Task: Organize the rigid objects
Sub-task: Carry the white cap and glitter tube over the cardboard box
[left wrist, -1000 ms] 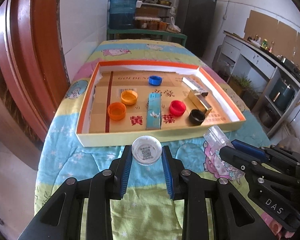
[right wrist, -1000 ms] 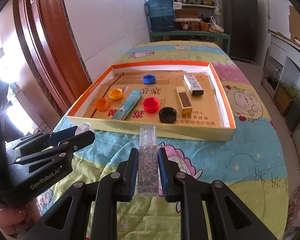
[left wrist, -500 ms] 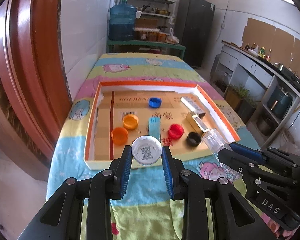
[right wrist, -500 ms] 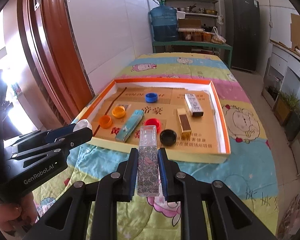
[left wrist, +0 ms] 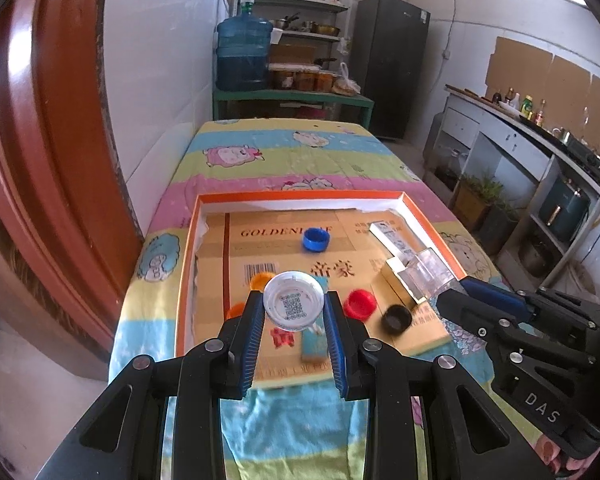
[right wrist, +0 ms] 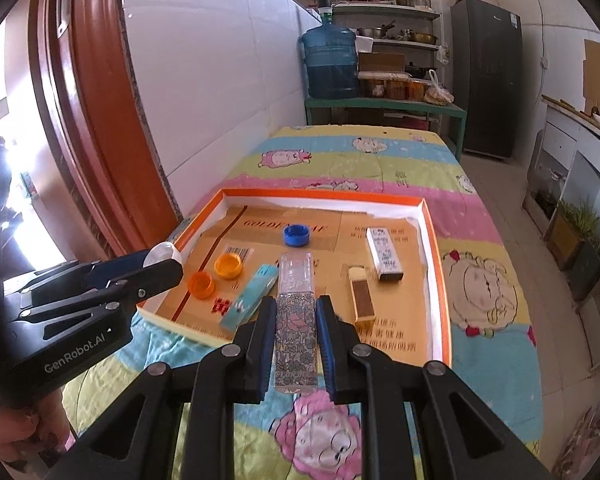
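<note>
Orange-rimmed tray (right wrist: 428,216) under both loaded grippers.

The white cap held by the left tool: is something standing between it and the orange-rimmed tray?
Nothing visible blocks it. The white cap hangs in the left tool above the near part of the tray, whose low wall lies below it. Caps and small boxes already occupy the floor, but bare cardboard remains.
</note>
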